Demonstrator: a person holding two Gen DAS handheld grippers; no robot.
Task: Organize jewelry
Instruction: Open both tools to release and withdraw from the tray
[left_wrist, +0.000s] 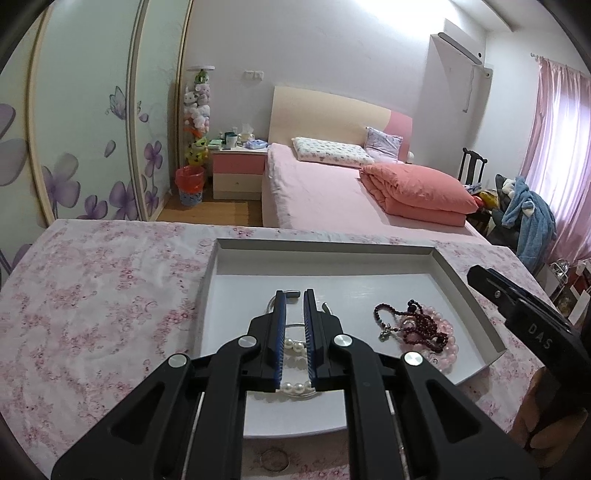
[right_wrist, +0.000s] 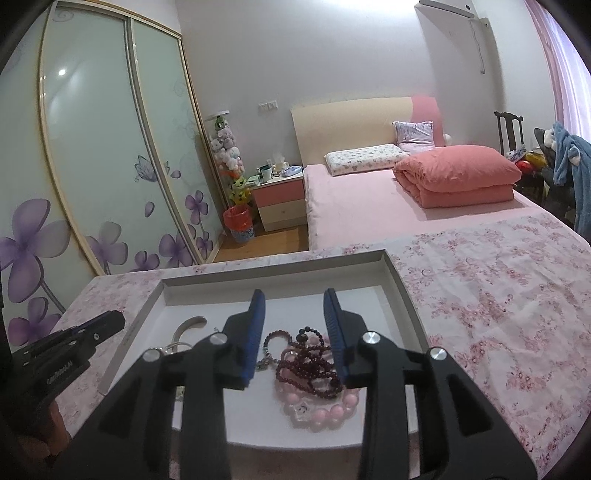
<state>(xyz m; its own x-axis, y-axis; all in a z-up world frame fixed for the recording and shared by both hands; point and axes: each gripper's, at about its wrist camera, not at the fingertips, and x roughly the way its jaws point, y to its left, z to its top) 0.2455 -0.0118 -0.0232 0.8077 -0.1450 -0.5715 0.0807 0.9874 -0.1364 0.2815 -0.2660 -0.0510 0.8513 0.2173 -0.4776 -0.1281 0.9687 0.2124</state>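
Note:
A shallow white tray (left_wrist: 469, 291) lies on a table with a pink floral cloth. In it lie a white pearl bracelet (left_wrist: 295, 387), a silver bangle (right_wrist: 186, 326), a dark red bead string (left_wrist: 421, 325) and a pink bead bracelet (left_wrist: 445, 347). My left gripper (left_wrist: 294, 297) hovers over the pearls and the bangle, jaws narrowly apart, nothing held. My right gripper (right_wrist: 294, 299) is open over the dark red beads (right_wrist: 310, 365) and the pink bracelet (right_wrist: 321, 410). The tray also shows in the right wrist view (right_wrist: 402, 295).
The floral cloth (left_wrist: 92, 295) covers the table around the tray. Behind the table stands a pink bed (left_wrist: 325, 184) with a folded quilt and pillows. A wardrobe with flower doors (right_wrist: 103, 166) is at the left, and a nightstand (left_wrist: 238, 170) by it.

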